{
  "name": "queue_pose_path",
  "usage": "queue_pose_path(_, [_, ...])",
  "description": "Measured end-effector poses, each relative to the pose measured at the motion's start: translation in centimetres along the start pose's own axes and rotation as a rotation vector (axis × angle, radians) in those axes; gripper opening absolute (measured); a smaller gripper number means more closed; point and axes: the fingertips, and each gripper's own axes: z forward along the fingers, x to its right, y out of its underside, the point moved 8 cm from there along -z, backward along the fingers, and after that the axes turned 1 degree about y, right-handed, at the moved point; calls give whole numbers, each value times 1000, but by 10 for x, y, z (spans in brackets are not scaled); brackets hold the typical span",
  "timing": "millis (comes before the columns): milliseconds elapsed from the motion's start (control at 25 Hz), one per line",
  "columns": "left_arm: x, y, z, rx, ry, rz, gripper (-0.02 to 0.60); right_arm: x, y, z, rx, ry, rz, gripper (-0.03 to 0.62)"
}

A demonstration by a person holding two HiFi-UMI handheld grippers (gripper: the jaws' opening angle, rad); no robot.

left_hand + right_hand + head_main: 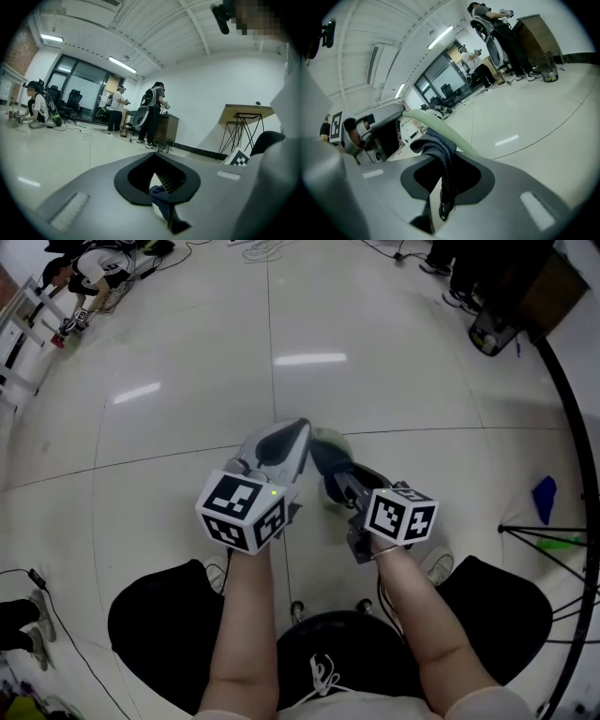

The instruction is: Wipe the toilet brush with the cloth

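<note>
Over the tiled floor (187,381), both tools are held close together in front of the seated person; the left claw (292,435) is closed, seemingly on one end of the pale green toilet brush (424,118), whose handle runs across to the right claw (440,157); that claw is clamped on the dark blue cloth (436,143), which is draped against the handle. For a good wipe, the brush should be held steady by the left claw; the cloth should be pressed round the handle and drawn along its length; the clamp on the cloth should not be loosened.
</note>
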Motion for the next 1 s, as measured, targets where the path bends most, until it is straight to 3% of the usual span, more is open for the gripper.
queue_pose_path(240, [5, -6, 2, -17, 4, 1, 6, 19, 10, 6, 7, 33, 134, 71])
queue_pose_path(520, [4, -9, 1, -15, 9, -9, 6, 54, 43, 18, -62, 104, 273, 72])
queue_pose_path(640, [5, -11, 2, -14, 6, -15, 6, 65, 53, 26, -102, 132, 289, 72])
queue_pose_path(880, [9, -12, 2, -40, -16, 61, 7, 88, 81, 37, -177, 145, 339, 75])
queue_pose_path(1000, [9, -13, 4, -40, -11, 63, 6, 94, 87, 41, -200, 153, 327, 75])
